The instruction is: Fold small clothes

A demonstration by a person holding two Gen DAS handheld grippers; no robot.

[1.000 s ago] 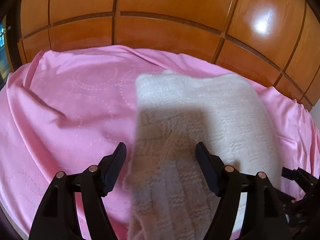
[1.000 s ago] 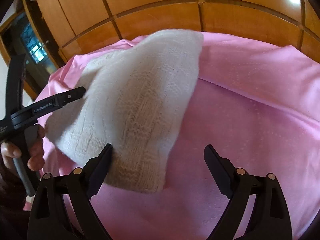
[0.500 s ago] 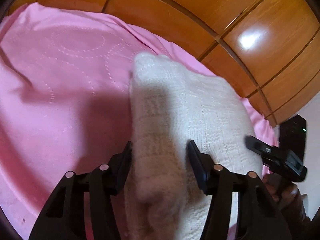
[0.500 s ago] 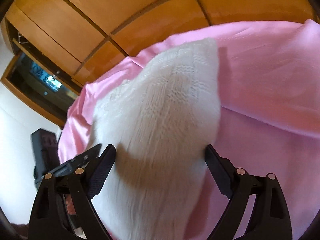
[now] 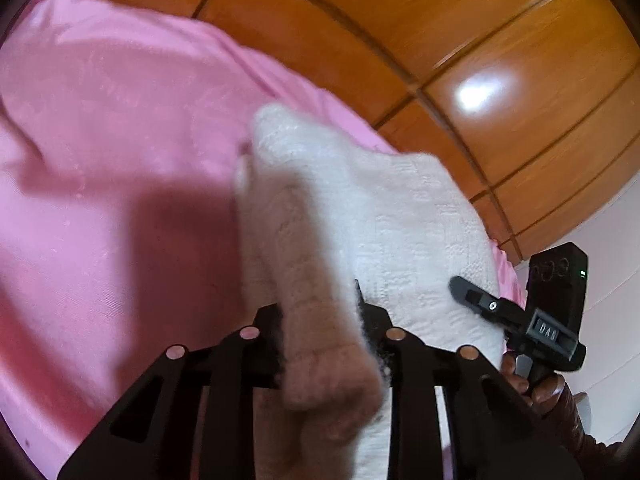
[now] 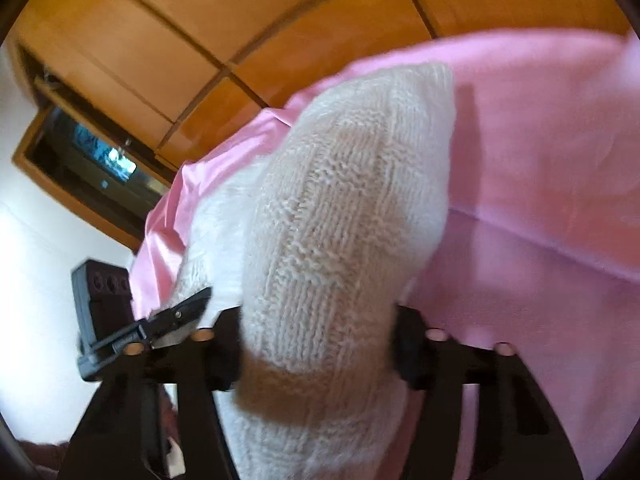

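Observation:
A white knitted garment (image 5: 400, 224) lies on a pink bed sheet (image 5: 100, 152). My left gripper (image 5: 320, 314) has its jaws closing, and their pads pinch a bunched fold at the garment's left near edge. In the right wrist view the same garment (image 6: 352, 208) rises in a hump between the narrowing jaws of my right gripper (image 6: 318, 336), and the knit fills the gap from pad to pad. Each view shows the other gripper's finger (image 5: 476, 300) (image 6: 184, 314) resting at the garment's side. The garment's near hem is hidden under both grippers.
Glossy orange wooden wardrobe doors (image 5: 460, 40) stand behind the bed. A person's hand (image 5: 536, 388) holds the right gripper's handle at the bed's right side. A dark wood-framed opening (image 6: 92, 152) and a white wall (image 6: 36, 280) lie to the left. The pink sheet (image 6: 540, 168) spreads to both sides.
Both grippers have narrowed from wide open onto the garment's near edge, which now bunches up between the jaws. Both views have rolled and moved closer to the knit.

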